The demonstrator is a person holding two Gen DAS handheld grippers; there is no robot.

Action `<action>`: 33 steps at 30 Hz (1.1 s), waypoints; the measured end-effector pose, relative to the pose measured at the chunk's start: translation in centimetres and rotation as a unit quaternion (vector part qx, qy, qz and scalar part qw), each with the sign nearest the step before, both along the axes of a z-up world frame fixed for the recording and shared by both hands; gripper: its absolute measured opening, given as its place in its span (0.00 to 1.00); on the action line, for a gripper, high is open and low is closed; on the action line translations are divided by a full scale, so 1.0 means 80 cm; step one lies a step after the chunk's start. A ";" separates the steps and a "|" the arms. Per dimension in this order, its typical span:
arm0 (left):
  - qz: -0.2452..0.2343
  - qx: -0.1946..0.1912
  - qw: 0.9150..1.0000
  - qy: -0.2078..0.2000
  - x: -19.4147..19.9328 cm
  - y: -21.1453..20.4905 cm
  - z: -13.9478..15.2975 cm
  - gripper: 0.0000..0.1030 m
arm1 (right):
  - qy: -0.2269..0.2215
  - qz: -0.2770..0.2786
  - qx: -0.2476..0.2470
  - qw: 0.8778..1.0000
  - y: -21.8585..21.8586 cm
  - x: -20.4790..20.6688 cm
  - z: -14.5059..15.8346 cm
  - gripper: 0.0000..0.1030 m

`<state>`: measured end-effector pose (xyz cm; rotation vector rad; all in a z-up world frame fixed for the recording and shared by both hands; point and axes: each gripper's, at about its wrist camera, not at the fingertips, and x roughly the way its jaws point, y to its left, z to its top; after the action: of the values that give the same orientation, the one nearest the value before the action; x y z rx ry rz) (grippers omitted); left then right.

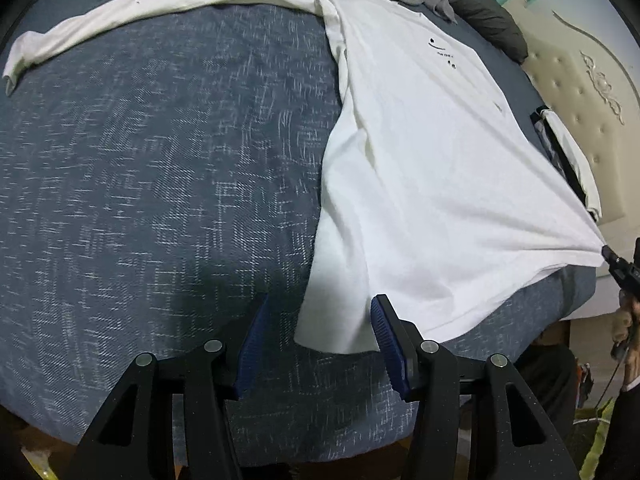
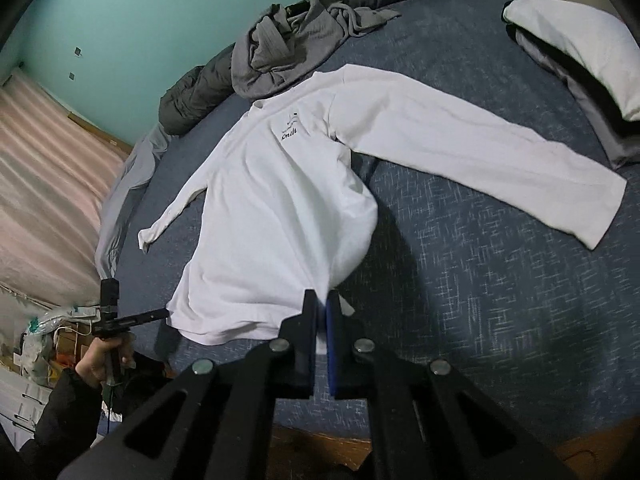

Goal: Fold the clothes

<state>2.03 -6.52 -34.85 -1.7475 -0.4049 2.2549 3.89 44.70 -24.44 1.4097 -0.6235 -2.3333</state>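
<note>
Where blue bedspread (image 2: pixel 480 280) meets teal wall (image 2: pixel 140 20), white shirt (image 2: pixel 280 200) spread

Left tool (image 1: pixel 318 336) spread wide at white shirt (image 1: pixel 420 168) hem — right tool (image 1: pixel 610 258) pinches the far corner.

Shirt (image 2: pixel 280 208) chest print (image 2: pixel 290 130) too small to read. Hem corner hidden between right gripper (image 2: pixel 322 308) jaws. Folded stack (image 1: pixel 568 156) partly behind shirt in left wrist view; contents unclear
</note>
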 end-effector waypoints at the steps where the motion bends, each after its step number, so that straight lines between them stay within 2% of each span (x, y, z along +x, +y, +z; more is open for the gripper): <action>1: -0.005 0.001 1.000 0.000 0.001 0.002 0.000 0.26 | 0.000 0.000 0.001 1.000 0.000 0.000 0.001 0.03; 2: -0.009 0.003 1.000 0.001 0.001 0.003 0.000 0.12 | 0.000 -0.001 0.002 1.000 0.000 0.000 0.003 0.03; 4: -0.019 0.005 1.000 0.002 0.003 0.006 0.000 0.06 | 0.000 -0.002 0.005 1.000 0.001 0.000 0.006 0.03; 7: -0.031 0.009 0.999 0.023 0.011 0.006 0.026 0.05 | 0.001 -0.001 0.008 1.000 0.001 0.000 0.012 0.03; 13: -0.039 0.017 0.996 0.073 0.041 -0.016 0.104 0.05 | 0.000 0.008 0.019 1.000 0.008 0.008 0.025 0.03; 16: -0.040 0.016 0.996 0.078 0.061 -0.028 0.118 0.05 | -0.007 0.016 0.025 1.000 0.010 0.014 0.024 0.03; 22: -0.022 0.014 0.998 0.055 0.082 -0.045 0.089 0.05 | -0.063 0.030 0.056 0.996 0.003 0.026 -0.035 0.03; 26: -0.010 0.001 1.000 0.023 0.080 -0.044 0.039 0.05 | -0.094 0.037 0.062 0.993 -0.007 0.035 -0.080 0.03; 30: 0.003 0.007 1.000 0.008 0.079 -0.048 0.018 0.05 | -0.100 0.047 0.055 0.992 -0.014 0.042 -0.099 0.03; 33: 0.005 0.011 1.000 0.008 0.080 -0.050 0.015 0.05 | -0.093 0.046 0.050 0.993 -0.012 0.045 -0.097 0.05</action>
<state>8.39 -10.55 -33.63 -1.7199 -0.4343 2.2620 7.48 43.78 -32.19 1.6786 -0.4863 -2.2061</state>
